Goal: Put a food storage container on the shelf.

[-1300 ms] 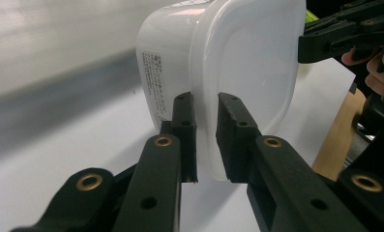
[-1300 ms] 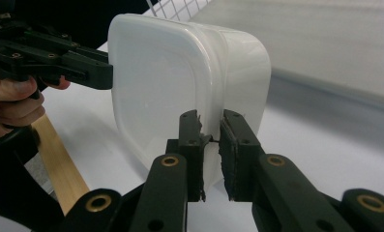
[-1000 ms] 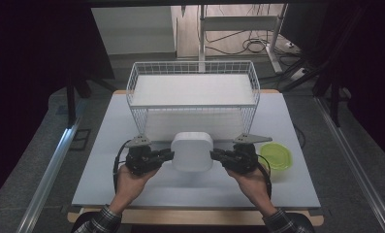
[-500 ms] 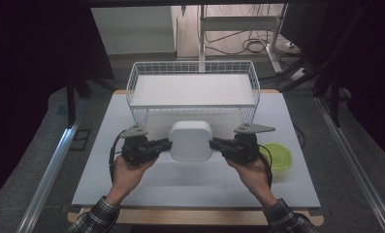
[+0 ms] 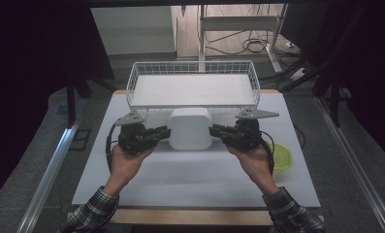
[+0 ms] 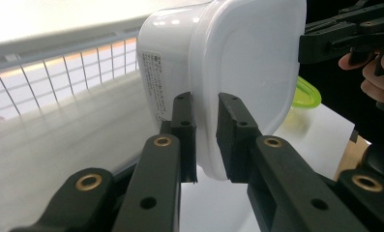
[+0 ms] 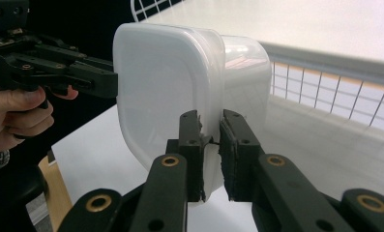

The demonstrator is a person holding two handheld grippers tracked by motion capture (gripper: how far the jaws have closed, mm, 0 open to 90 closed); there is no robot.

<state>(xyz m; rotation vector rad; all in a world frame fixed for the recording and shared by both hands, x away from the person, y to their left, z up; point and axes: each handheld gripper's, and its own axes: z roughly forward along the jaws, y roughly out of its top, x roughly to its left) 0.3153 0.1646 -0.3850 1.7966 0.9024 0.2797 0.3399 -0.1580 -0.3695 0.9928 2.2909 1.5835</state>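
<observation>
You have the white lidded container [image 5: 190, 128] pinched from both sides: your left gripper [image 5: 163, 132] is clamped nearly shut on the lid's rim at the container's 9 o'clock edge, and your right gripper [image 5: 215, 130] is clamped the same way on the rim at 3 o'clock. The container hangs between them above the white table [image 5: 180, 174], just in front of the near wall of the white wire basket [image 5: 192, 85], which sits at 12 o'clock from it. The likely step is lifting it over that wall into the basket. Keep both hands level with each other so the rim does not twist out of either bite, and clear the wire edge fully before moving forward. The green-lidded tub [image 5: 283, 158] at 4 o'clock is well apart.
</observation>
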